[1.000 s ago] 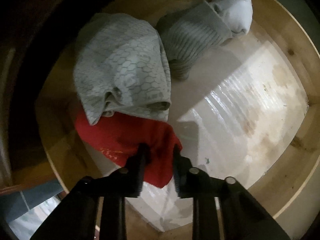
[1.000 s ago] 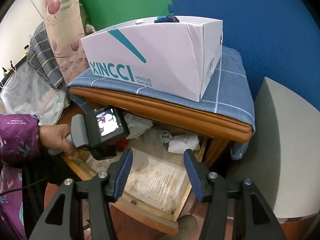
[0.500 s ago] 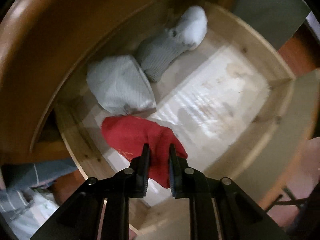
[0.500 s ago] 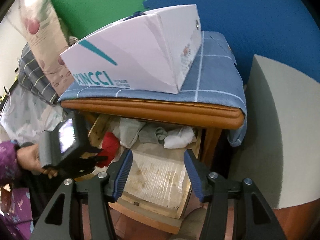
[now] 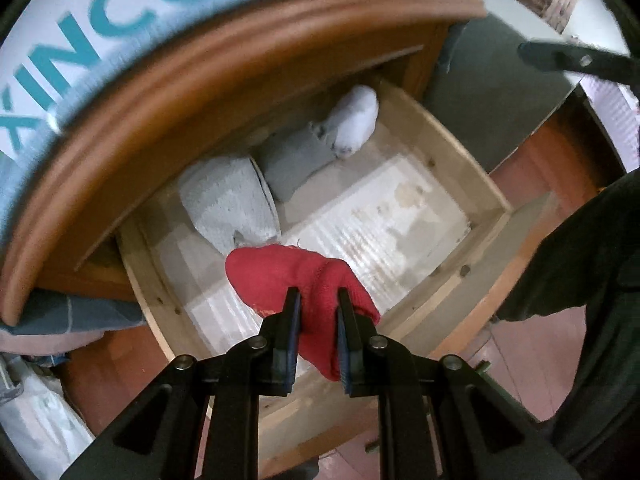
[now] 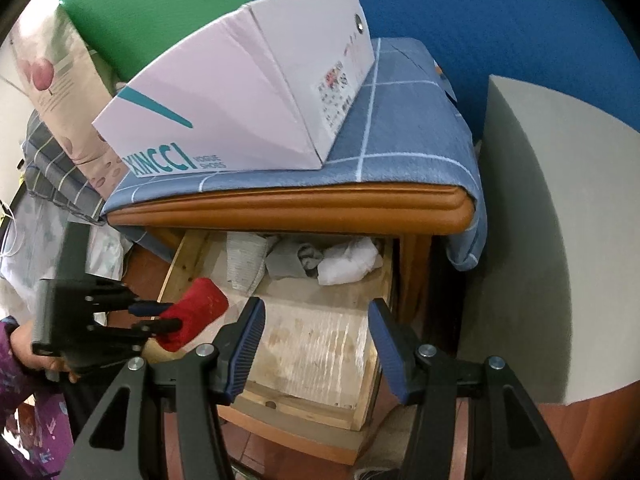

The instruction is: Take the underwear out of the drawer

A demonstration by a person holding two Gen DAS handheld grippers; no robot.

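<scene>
At the left of the right wrist view, the left gripper (image 6: 166,316) has its fingers clamped on the red underwear (image 6: 194,314), held clear above the drawer (image 6: 304,420) at its left edge. Grey and white folded garments (image 6: 304,258) lie at the drawer's back. Lower centre, the right gripper (image 6: 316,344) has its fingers apart with nothing between them. A white shoebox (image 6: 240,104) sits on the surface above.
</scene>
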